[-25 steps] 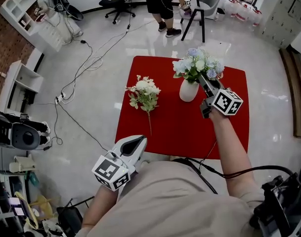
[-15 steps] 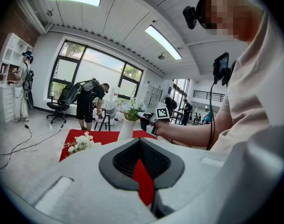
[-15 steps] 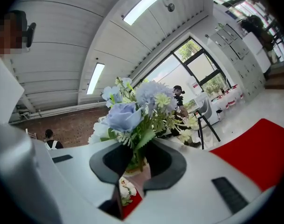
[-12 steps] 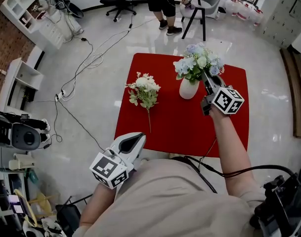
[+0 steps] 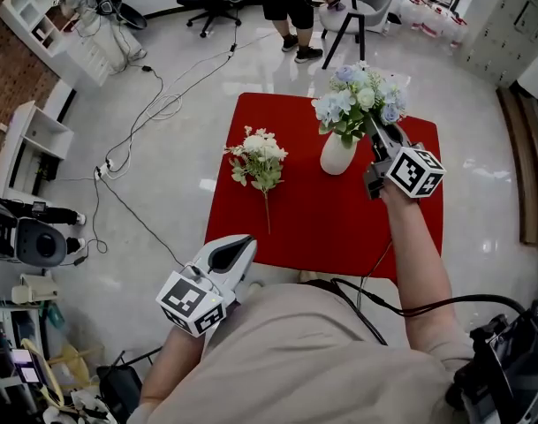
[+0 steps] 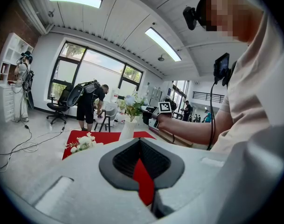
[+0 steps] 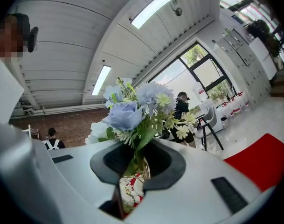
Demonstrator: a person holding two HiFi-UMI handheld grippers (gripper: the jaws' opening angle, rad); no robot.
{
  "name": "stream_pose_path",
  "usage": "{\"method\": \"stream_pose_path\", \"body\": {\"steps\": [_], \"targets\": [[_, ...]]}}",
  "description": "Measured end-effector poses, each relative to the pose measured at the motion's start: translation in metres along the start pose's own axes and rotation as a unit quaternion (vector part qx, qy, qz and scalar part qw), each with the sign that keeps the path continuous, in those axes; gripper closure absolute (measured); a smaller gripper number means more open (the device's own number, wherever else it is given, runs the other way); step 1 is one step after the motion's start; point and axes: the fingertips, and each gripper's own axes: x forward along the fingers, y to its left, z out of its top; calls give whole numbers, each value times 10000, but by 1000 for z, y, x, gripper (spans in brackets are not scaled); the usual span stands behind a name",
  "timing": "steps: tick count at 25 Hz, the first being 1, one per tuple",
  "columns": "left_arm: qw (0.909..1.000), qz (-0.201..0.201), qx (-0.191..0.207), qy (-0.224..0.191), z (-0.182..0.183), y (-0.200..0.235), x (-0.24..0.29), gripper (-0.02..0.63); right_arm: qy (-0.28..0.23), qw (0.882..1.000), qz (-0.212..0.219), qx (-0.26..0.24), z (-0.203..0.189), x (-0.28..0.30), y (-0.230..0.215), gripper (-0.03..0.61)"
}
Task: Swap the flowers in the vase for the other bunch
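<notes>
One red table (image 5: 295,228) stands before me; the blue bunch (image 5: 357,104) is right above the white vase (image 5: 337,159), its stems clamped in my right gripper (image 5: 376,140); if the stem ends are inside I cannot tell; the white bunch (image 5: 258,162) lies flat at the left; my left gripper (image 5: 240,246), jaws together and empty, hangs near the table's front edge.

- No word, number or brand can be read anywhere.
- Near-left marker cube (image 5: 196,303): square black-and-white coded patterns, no letters.
- Far-right marker cube (image 5: 416,172): the same kind of patterns, no letters.
</notes>
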Motion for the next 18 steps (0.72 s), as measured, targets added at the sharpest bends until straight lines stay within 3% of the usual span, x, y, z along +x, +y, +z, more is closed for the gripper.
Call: {"method": "stream_pose_path", "body": {"steps": [18], "targets": [[9996,-228,43,-183,1,2,-27,606,-945,9947,206,-355,100,-44,66,500]]}}
